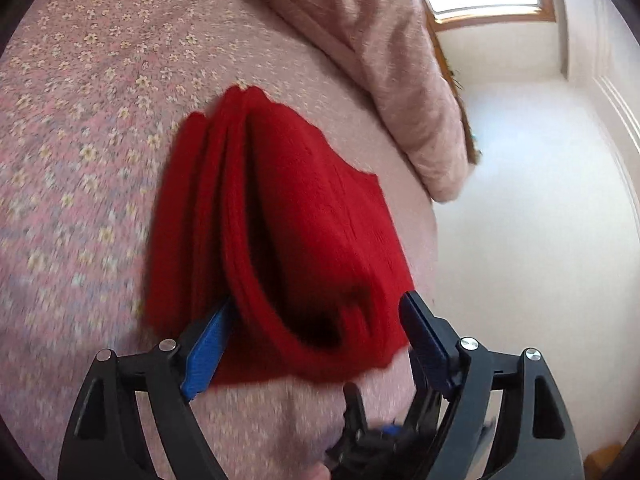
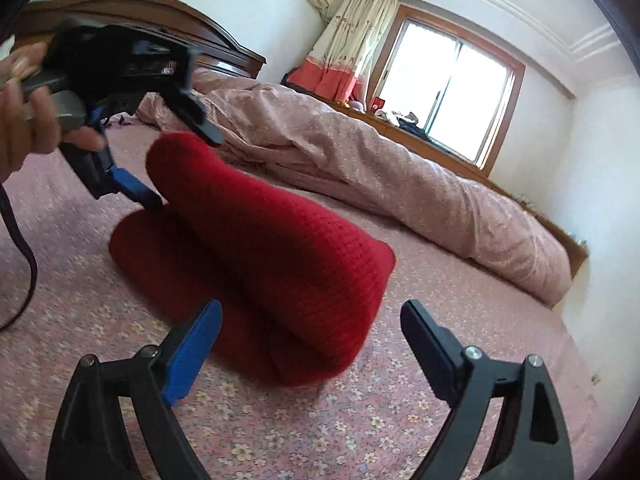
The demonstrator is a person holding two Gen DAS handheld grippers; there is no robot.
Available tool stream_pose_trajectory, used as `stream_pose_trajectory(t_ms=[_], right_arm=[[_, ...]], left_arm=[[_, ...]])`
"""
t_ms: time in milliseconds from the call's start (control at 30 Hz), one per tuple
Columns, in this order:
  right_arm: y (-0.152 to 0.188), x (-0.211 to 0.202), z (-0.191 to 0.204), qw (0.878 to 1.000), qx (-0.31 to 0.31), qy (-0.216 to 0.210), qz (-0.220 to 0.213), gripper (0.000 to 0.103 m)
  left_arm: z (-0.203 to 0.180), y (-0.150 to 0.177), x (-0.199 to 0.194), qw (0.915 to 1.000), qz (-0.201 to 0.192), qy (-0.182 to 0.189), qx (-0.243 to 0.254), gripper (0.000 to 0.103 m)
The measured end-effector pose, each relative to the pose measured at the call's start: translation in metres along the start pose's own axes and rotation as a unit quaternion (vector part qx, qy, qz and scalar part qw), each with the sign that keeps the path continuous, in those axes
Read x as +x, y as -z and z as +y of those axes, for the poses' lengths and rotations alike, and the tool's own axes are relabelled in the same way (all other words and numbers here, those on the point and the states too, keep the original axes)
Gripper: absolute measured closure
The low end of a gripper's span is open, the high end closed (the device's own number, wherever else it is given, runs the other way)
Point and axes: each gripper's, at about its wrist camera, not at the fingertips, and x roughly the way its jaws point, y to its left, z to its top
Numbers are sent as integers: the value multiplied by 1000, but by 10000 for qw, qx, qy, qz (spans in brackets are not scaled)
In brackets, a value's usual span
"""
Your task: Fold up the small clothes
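A red knitted garment (image 1: 288, 216) lies folded in thick layers on the flowered pink bed sheet (image 1: 80, 120). My left gripper (image 1: 320, 308) stands open around its near end: one blue pad (image 1: 208, 348) is tucked beside a fold and the other finger (image 1: 424, 340) is at the cloth's right edge. In the right wrist view the red garment (image 2: 260, 256) bulges upward, and the left gripper (image 2: 180, 164), held by a hand (image 2: 24, 128), straddles its raised far end. My right gripper (image 2: 310, 308) is open, its fingers on either side of the garment's near end.
A rumpled pink quilt (image 2: 380, 160) runs along the far side of the bed. A wooden headboard (image 2: 160, 12) stands at the back left, and a window (image 2: 448, 96) with a curtain lies beyond. A dark strap (image 2: 24, 248) hangs at the left. The bed's edge drops to the wall (image 1: 520, 240).
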Motion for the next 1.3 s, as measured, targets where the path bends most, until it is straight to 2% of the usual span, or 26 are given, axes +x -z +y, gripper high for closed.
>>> stream_pose_trajectory(t_ms=[67, 100, 133, 200, 267, 333, 467, 533, 600, 733, 833, 933, 1033, 1133, 1200, 1300], right_arm=[[2, 6, 1, 9999, 8, 153, 58, 10], [3, 9, 0, 9997, 36, 220, 125, 10], [3, 11, -3, 9995, 57, 254, 172, 10], [-1, 16, -4, 9993, 111, 282, 226, 10], [-10, 27, -8, 9991, 235, 310, 190, 10], [-19, 43, -8, 9976, 369, 522, 268, 9], [-24, 79, 2, 9946, 117, 842, 595, 9], [-25, 80, 2, 9939, 86, 949, 552, 9], [-21, 77, -14, 9915, 406, 1118, 530, 9], [2, 67, -56, 9874, 1284, 456, 806, 8], [17, 60, -65, 9830, 1383, 447, 1124, 8], [27, 60, -70, 9785, 1566, 336, 1302, 8], [32, 53, -70, 9764, 1651, 377, 1338, 8], [41, 27, -71, 9762, 1693, 520, 1249, 8], [48, 18, -72, 9760, 1596, 673, 1322, 8], [56, 12, -80, 9687, 1551, 1171, 1542, 26]], left_arm=[[-1, -11, 9, 9999, -155, 39, -57, 27], [-3, -15, 11, 9995, -299, 98, -68, 60], [-9, -18, 12, 9992, -404, 30, 9, 83], [-27, -18, 11, 9976, -561, 90, 387, 84], [-52, -13, 5, 9929, -813, 340, 800, 85], [-76, -6, -2, 9859, -991, 642, 1186, 85], [-105, 5, -12, 9747, -1278, 642, 1719, 84], [-107, 5, -11, 9727, -1286, 482, 1869, 84], [-92, 1, -13, 9735, -1303, 200, 1871, 84], [-43, -7, -4, 9819, -1072, -414, 1508, 85], [-18, 3, 7, 9844, -877, -660, 1373, 85], [-18, 15, 16, 9775, -805, -1061, 1638, 84], [-23, 24, 9, 9730, -955, -1123, 1775, 85], [-18, 32, -7, 9709, -1077, -1147, 1803, 85], [-17, 34, -10, 9685, -1127, -1282, 1813, 86], [-9, 37, -17, 9638, -1280, -1491, 1805, 86]])
